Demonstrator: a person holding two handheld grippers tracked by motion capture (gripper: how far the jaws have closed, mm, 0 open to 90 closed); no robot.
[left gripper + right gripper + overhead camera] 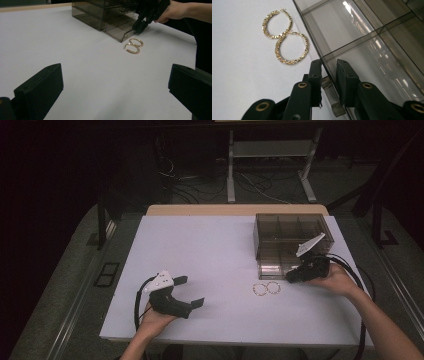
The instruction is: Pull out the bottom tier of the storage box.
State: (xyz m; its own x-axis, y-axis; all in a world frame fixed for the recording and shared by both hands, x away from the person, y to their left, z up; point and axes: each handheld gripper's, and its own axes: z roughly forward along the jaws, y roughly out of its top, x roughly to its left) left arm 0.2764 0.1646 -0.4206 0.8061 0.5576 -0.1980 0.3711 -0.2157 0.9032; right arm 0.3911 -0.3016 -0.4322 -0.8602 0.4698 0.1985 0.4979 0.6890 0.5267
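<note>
Nearest the high camera, the left gripper [192, 291] rests on the white table [210, 250] at about seven o'clock, held from below by the person's left hand [156, 319]; its jaws stand wide apart with nothing between them, and they point toward three o'clock, at the earrings and the box. Two gold hoop earrings [266, 289] lie flat on the table at about five o'clock from the table's middle, touching each other, so that the pair makes a figure eight whose long axis runs roughly from nine to three o'clock in the high view. Just beyond them, toward one o'clock, stands the smoked clear drawer box [290, 235] with its bottom drawer [272, 268] pulled out toward the person. In the right gripper view the drawer's front wall [329, 87] runs up between the two black jaws, which stand narrow on either side of it, one outside and one inside the drawer; they seem to pinch that wall. The right gripper [289, 278], held by the right hand [336, 279], reaches in from three o'clock and points toward nine o'clock, its tips at the drawer's near corner, just beside the earrings but apart from them.
</note>
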